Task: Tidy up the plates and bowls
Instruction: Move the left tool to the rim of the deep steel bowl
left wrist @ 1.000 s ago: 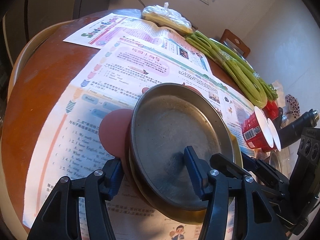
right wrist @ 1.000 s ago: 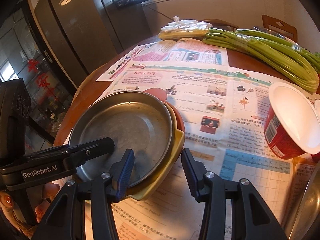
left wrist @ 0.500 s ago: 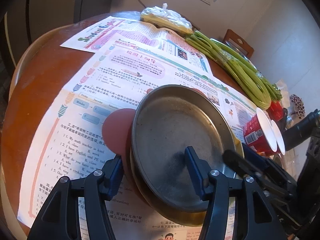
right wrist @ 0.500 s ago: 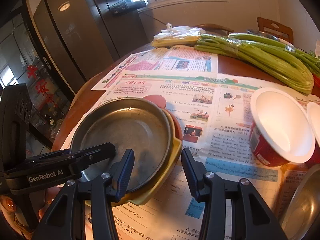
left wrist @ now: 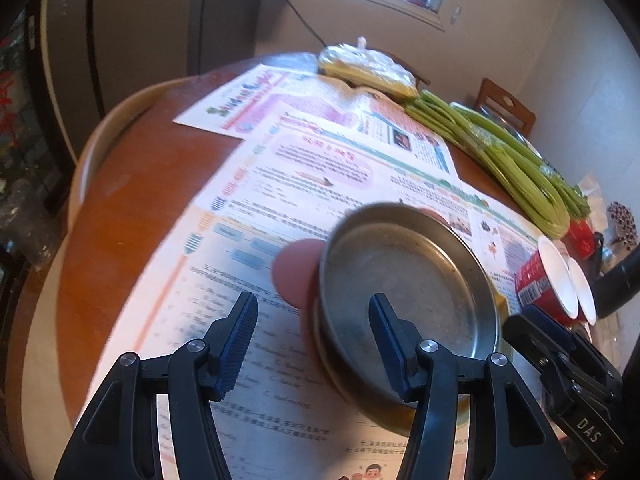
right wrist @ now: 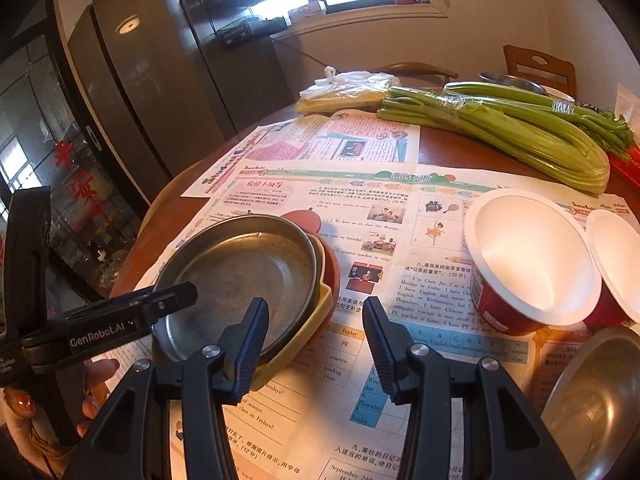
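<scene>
I have both grippers over the stacked dishes on the newspaper-covered tabletop (right wrist: 440,400). The steel plate (left wrist: 404,288) sits on top of a yellow dish (right wrist: 304,336) and a red plate (right wrist: 330,270), all nested together. My left gripper (left wrist: 314,334) has its fingers apart at a middling width; its right finger hangs over the steel plate's inside, its left finger over the newspaper (left wrist: 280,200) just outside the rim, and neither pad presses on anything. My right gripper (right wrist: 316,340) also stands open and empty, its left finger over the edge of the stack, its right finger above bare newspaper. Ahead and to the right of those fingers sit two red paper bowls (right wrist: 528,264), with celery (right wrist: 520,136) beyond them and a steel bowl (right wrist: 596,400) at the far right
</scene>
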